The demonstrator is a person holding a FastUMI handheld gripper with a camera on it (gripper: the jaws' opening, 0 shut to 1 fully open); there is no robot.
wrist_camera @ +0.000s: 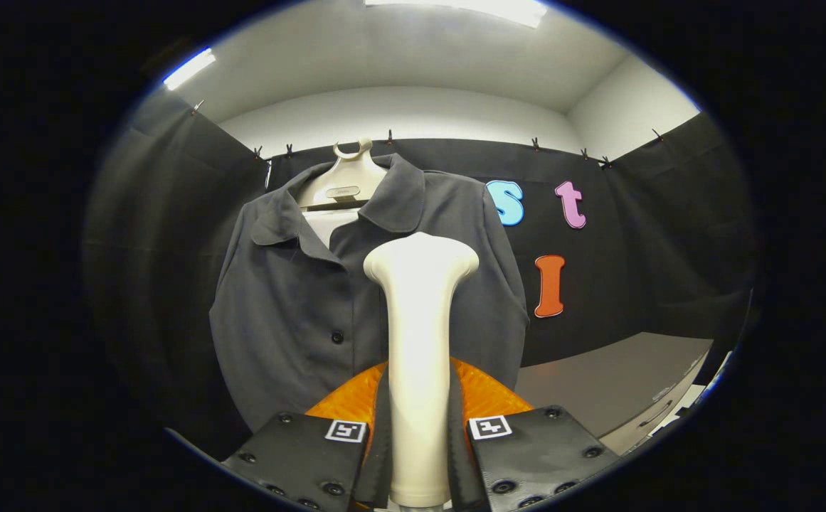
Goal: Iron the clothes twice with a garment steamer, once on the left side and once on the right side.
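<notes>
One garment steamer (420, 341) sits in my gripper (418, 427) right now, its pale handle standing upright between my two fingers, and both fingers (299, 455) press against its sides, so I've got it clamped with the gap no wider than the handle itself. The steamer's broad head flares out at the top, and it's up in front of the chest of the one shirt (313, 306) here, a dark grey button-up hanging straight ahead of me. Whether the head actually touches the cloth I can't tell from here. The head covers the placket area and leans toward the side of the shirt nearer the coloured wall letters. I count two dark buttons showing on the shirt front, one high near the collar, one lower down beside the steamer handle. The collar lies open and there's one cream hanger (347, 178) poking out of it, its hook up at the top of the black cloth wall (633, 284). A row of small clips (535, 144) pins that cloth along its upper edge. Beyond my fingers, off beside the shirt's hem, there's one grey tabletop (612, 384), plain and flat. Above it all, white walls and ceiling, with two bright strip lights (188, 68) glowing overhead.
</notes>
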